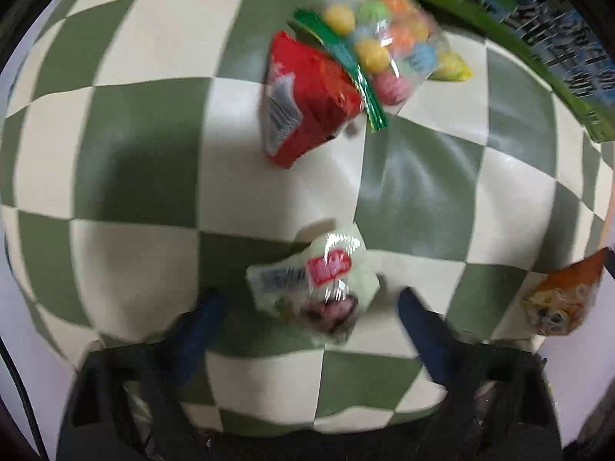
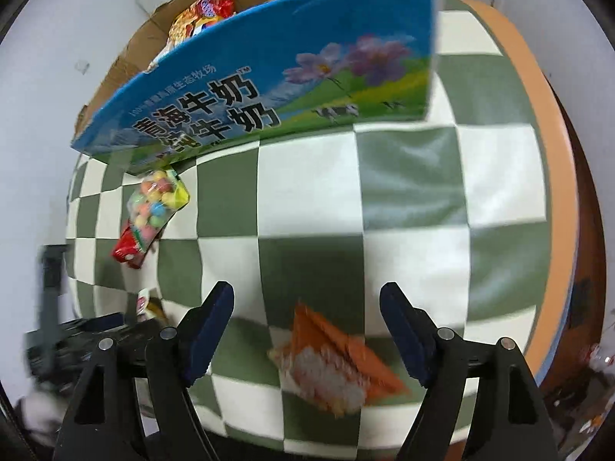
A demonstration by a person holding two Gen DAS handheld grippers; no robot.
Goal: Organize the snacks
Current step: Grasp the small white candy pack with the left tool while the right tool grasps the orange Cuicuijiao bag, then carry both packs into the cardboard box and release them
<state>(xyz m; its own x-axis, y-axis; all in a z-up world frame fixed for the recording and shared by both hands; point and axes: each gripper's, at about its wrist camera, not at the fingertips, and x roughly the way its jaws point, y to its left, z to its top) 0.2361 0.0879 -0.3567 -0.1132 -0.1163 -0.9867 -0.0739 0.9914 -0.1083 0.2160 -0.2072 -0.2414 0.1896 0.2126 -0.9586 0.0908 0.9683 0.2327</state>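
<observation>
Even indoor light, soft shadows, motion blur — fisheye-warped, dark corners

Green-and-cream checked cloth; blue-and-green milk box; red packet; multicoloured candy bag; orange packet; pale green packet.

Right gripper open above orange packet; milk box behind.

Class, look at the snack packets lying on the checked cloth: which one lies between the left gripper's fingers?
The pale green packet with a red label; the red packet, candy-ball bag and orange packet lie outside the left gripper.
</observation>
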